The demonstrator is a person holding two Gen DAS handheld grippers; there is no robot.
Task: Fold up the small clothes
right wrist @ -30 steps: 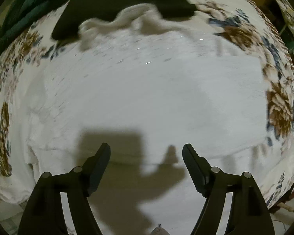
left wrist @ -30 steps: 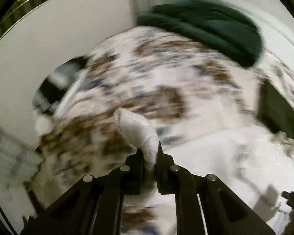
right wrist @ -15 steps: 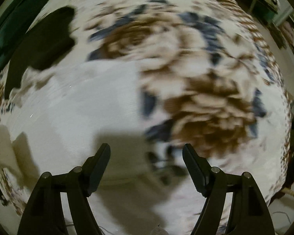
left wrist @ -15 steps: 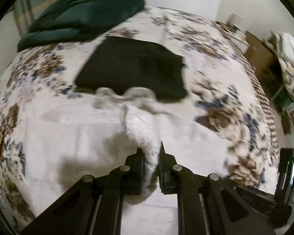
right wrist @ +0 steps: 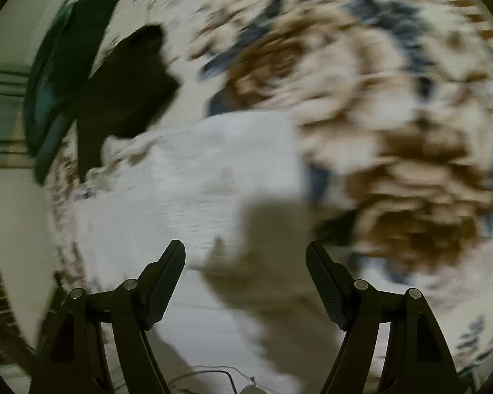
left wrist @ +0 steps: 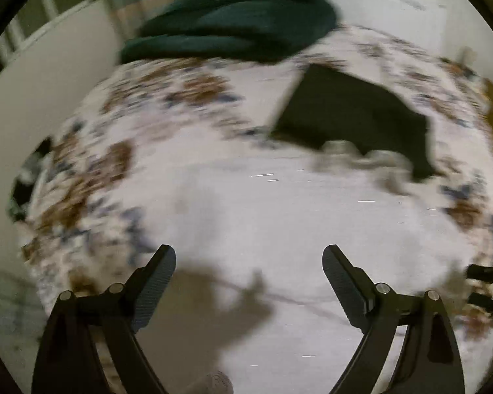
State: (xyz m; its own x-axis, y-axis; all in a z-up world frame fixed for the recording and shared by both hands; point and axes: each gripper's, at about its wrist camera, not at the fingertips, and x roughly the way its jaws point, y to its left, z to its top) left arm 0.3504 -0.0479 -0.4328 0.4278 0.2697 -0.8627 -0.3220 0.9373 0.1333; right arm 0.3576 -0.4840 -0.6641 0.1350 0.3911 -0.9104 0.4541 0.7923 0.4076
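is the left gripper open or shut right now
Open. The left gripper has its two fingers spread wide with nothing between them, above the white cloth lying on the bed.

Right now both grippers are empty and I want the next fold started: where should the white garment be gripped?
Probably the white garment's right edge, approached from the floral bedspread side: it lies flat and straight there, while the far end by the black cloth is bunched.

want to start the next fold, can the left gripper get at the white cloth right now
Probably yes. The left gripper has its jaws open and empty, and the white cloth lies flat on the floral bedspread directly ahead, nothing between them.
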